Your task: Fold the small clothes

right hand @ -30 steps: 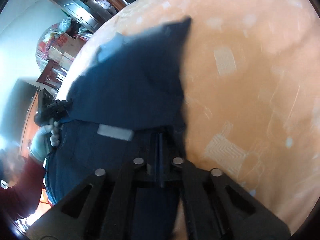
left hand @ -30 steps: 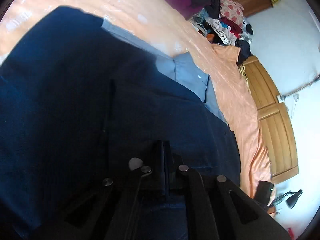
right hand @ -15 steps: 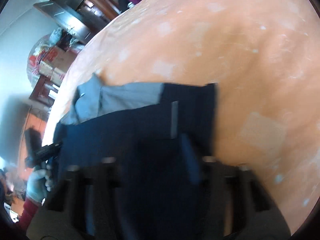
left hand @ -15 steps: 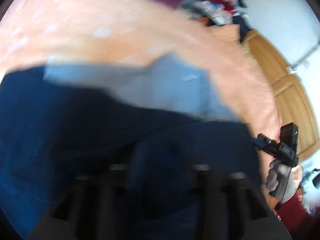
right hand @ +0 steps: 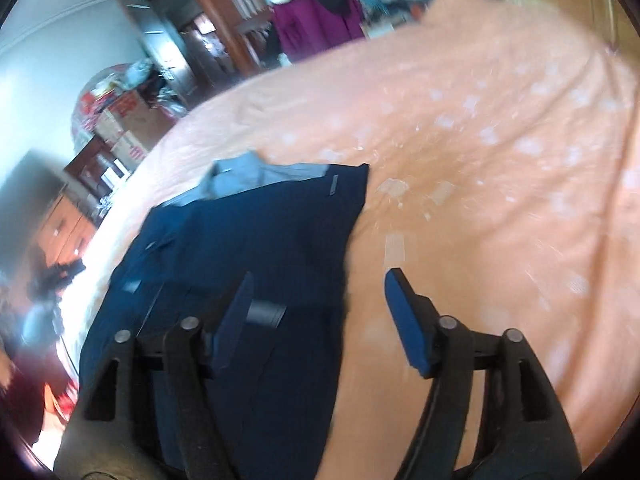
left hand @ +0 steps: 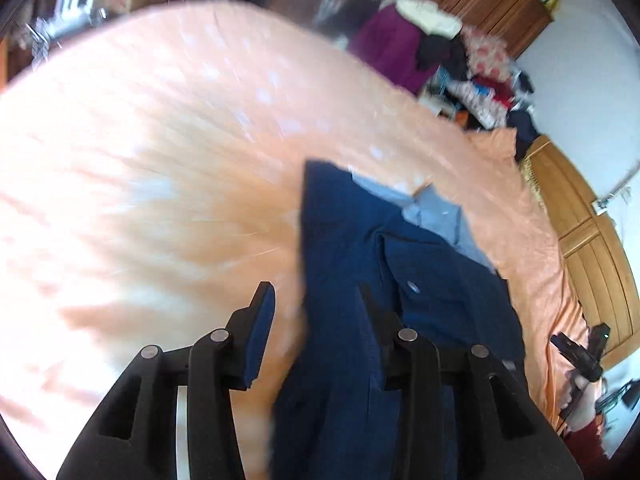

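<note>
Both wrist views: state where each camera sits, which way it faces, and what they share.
Left wrist: sits on the left gripper, looks forward over its open jaws at the navy garment on the orange bedspread, wardrobe beyond; the person's other hand shows at right.
Right wrist: sits on the right gripper, jaws open, faces the garment's other edge, cluttered boxes beyond; a blurred hand at left.
Shared: navy garment, its light-blue lining, bedspread, purple clothing.
</note>
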The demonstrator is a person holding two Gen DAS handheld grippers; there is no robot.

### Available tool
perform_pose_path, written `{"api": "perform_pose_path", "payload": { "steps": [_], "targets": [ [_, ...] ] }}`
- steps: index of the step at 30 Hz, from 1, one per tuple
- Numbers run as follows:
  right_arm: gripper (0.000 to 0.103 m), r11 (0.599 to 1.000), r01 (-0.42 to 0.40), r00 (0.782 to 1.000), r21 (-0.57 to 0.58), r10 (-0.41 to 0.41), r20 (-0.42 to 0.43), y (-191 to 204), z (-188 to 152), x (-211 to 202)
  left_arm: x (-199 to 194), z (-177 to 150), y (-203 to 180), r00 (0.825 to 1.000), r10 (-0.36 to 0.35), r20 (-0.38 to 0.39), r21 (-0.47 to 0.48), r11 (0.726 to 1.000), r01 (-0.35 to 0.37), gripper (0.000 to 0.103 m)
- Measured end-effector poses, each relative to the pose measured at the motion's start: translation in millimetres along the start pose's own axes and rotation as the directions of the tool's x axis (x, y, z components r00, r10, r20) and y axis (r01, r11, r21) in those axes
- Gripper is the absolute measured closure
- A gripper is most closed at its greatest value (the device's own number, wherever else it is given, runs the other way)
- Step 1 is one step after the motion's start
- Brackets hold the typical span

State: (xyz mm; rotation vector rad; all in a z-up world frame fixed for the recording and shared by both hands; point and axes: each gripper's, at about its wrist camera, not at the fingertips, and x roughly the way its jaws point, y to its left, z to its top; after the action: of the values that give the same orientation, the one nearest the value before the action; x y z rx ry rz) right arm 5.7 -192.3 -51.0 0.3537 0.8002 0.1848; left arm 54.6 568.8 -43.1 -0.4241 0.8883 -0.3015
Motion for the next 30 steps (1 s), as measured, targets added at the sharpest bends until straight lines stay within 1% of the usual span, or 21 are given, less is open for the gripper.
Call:
{"api": "perform_pose_path", "payload": {
  "steps": [1, 2, 3, 5, 6, 7, 8, 11, 13, 14, 16, 18, 20, 23, 26, 28, 29, 30],
  "targets": [
    [0.027, 1.000, -0.007, 1.000, -0.012, 0.007, 0.002, 10, -14, -19, -22, -10, -2, 1.000, -0.022, 0.011, 0.015, 1.000, 0.021, 0.054],
    [0.020, 1.000, -0.019, 1.000, -0.018, 0.019, -0.013, 19, -27, -31, -37, -18, -8, 0.999, -0.032, 0.018, 0.028, 0.999, 0.032, 0.049],
    [0.019, 0.999, -0.031, 0.999, -0.025, 0.031, -0.031, 18, -39, -40, -57, -32, -11, 0.998, -0.056, 0.025, 0.036, 0.998, 0.055, 0.042],
    [0.021, 0.998, -0.057, 0.993, -0.041, 0.052, -0.109, 28, -66, -44, -83, -58, -11, 0.990, -0.141, 0.006, 0.029, 0.990, 0.141, 0.030],
    [0.022, 0.998, -0.060, 0.987, -0.037, 0.053, -0.154, 28, -79, -43, -92, -77, -10, 0.985, -0.173, -0.015, 0.024, 0.985, 0.173, 0.030],
    [0.023, 0.998, -0.059, 0.980, -0.029, 0.052, -0.192, 26, -93, -43, -94, -90, -12, 0.982, -0.187, -0.035, 0.017, 0.982, 0.187, 0.030],
    [0.028, 0.998, -0.062, 0.969, -0.022, 0.055, -0.241, 22, -110, -41, -95, -107, -11, 0.979, -0.194, -0.058, 0.003, 0.981, 0.195, 0.030],
    [0.038, 0.999, -0.046, 0.948, 0.010, 0.047, -0.314, 11, -146, -35, -101, -152, 11, 0.971, -0.205, -0.122, -0.056, 0.978, 0.200, 0.032],
    [0.042, 0.999, -0.038, 0.938, 0.029, 0.046, -0.343, 6, -164, -31, -101, -171, 18, 0.967, -0.209, -0.146, -0.081, 0.977, 0.199, 0.034],
    [0.043, 0.998, -0.052, 0.933, 0.045, 0.064, -0.353, 6, -172, -27, -101, -179, 20, 0.964, -0.216, -0.153, -0.084, 0.975, 0.205, 0.035],
    [0.043, 0.997, -0.063, 0.933, 0.051, 0.077, -0.351, 9, -177, -26, -103, -188, 22, 0.960, -0.230, -0.160, -0.085, 0.972, 0.218, 0.036],
    [0.043, 0.994, -0.082, 0.930, 0.067, 0.101, -0.352, 11, -180, -20, -100, -189, 19, 0.959, -0.230, -0.168, -0.070, 0.973, 0.221, 0.037],
    [0.043, 0.990, -0.099, 0.922, 0.101, 0.130, -0.366, 9, -184, -14, -98, -190, 19, 0.955, -0.240, -0.172, -0.071, 0.970, 0.231, 0.037],
    [0.043, 0.989, -0.100, 0.904, 0.108, 0.136, -0.406, 8, -193, -1, -92, -191, 23, 0.948, -0.250, -0.198, -0.068, 0.968, 0.241, 0.037],
    [0.043, 0.985, -0.117, 0.900, 0.127, 0.159, -0.407, 9, -198, -10, -85, -191, 27, 0.941, -0.258, -0.221, -0.074, 0.966, 0.248, 0.038],
    [0.043, 0.981, -0.137, 0.893, 0.138, 0.183, -0.412, 13, -199, -11, -85, -191, 25, 0.939, -0.254, -0.234, -0.056, 0.967, 0.248, 0.038],
    [0.043, 0.982, -0.140, 0.889, 0.128, 0.182, -0.420, 16, -201, -11, -84, -191, 24, 0.939, -0.247, -0.240, -0.047, 0.969, 0.243, 0.039],
    [0.043, 0.982, -0.145, 0.884, 0.119, 0.183, -0.430, 20, -203, -11, -84, -192, 23, 0.940, -0.237, -0.246, -0.036, 0.971, 0.236, 0.042]
  ]
}}
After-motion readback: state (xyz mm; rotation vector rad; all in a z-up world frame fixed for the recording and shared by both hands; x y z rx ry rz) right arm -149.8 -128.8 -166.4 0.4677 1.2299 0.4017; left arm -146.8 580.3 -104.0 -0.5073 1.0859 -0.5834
